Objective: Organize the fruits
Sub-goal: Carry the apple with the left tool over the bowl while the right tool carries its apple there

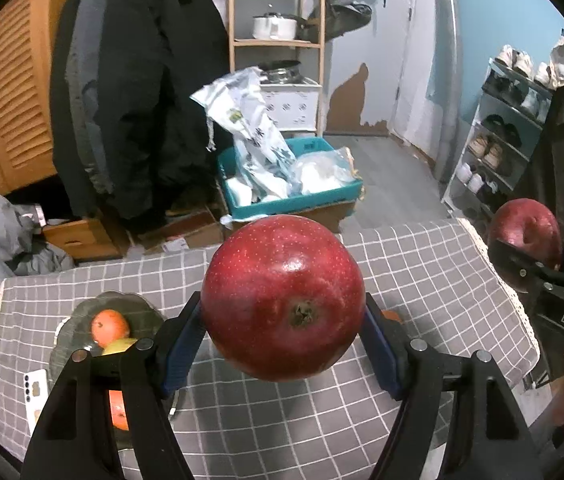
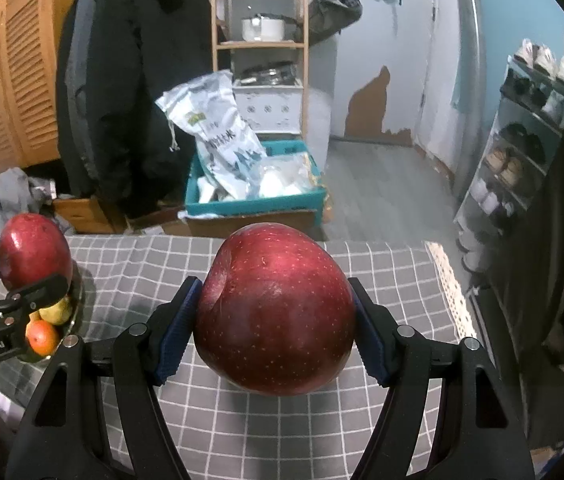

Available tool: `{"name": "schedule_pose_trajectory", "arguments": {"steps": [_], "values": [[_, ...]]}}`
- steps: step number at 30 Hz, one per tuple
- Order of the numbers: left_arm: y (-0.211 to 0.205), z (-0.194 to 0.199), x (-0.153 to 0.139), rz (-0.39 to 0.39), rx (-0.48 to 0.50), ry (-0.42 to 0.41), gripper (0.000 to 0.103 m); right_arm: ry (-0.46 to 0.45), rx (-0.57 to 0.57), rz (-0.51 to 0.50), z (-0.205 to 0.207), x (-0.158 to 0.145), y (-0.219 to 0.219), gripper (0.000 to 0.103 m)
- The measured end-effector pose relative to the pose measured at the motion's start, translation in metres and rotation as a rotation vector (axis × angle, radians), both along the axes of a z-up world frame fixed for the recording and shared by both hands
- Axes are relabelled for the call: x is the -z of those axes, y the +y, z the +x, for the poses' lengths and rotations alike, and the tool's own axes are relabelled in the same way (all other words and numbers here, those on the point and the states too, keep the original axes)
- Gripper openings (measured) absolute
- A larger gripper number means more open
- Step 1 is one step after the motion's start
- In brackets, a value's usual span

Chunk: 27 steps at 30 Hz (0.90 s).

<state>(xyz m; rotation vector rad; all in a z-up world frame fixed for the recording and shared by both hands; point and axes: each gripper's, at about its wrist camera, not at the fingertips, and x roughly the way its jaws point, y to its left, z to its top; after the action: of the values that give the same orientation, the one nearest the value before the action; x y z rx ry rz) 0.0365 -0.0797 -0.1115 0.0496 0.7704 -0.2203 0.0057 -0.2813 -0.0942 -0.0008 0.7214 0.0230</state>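
My left gripper (image 1: 283, 328) is shut on a big red apple (image 1: 282, 300), held above the grey checked tablecloth (image 1: 421, 264). My right gripper (image 2: 276, 332) is shut on a second red apple (image 2: 278, 316), also held above the cloth. Each held apple shows in the other view: the right one at the right edge (image 1: 523, 236), the left one at the left edge (image 2: 34, 256). A glass plate (image 1: 78, 320) at the table's left holds an orange (image 1: 109, 326), a yellow fruit (image 1: 120, 346) and another orange (image 1: 118, 410). The plate's fruit also shows in the right wrist view (image 2: 44, 336).
A white phone (image 1: 36, 394) lies left of the plate. Beyond the table's far edge stand a teal bin (image 1: 293, 196) of bags on cardboard boxes, a wooden shelf (image 1: 278, 44), hanging black coats (image 1: 134, 92) and a shoe rack (image 1: 497, 148) at right.
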Motion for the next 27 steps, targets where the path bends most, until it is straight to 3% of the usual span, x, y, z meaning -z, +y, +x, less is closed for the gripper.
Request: {"name": "schedule_pose_trajectory", "arguments": {"steps": [14,27], "values": [[0.046,-0.01,-0.018,-0.013,-0.077,-0.053,0.075,-0.048,-0.097,-0.005,0.006,-0.026,0.051,0.072],[0.112,-0.016,-0.02,-0.017,-0.189,-0.06,0.075,-0.018,-0.222,0.025,0.027,-0.023,0.122,0.072]]}}
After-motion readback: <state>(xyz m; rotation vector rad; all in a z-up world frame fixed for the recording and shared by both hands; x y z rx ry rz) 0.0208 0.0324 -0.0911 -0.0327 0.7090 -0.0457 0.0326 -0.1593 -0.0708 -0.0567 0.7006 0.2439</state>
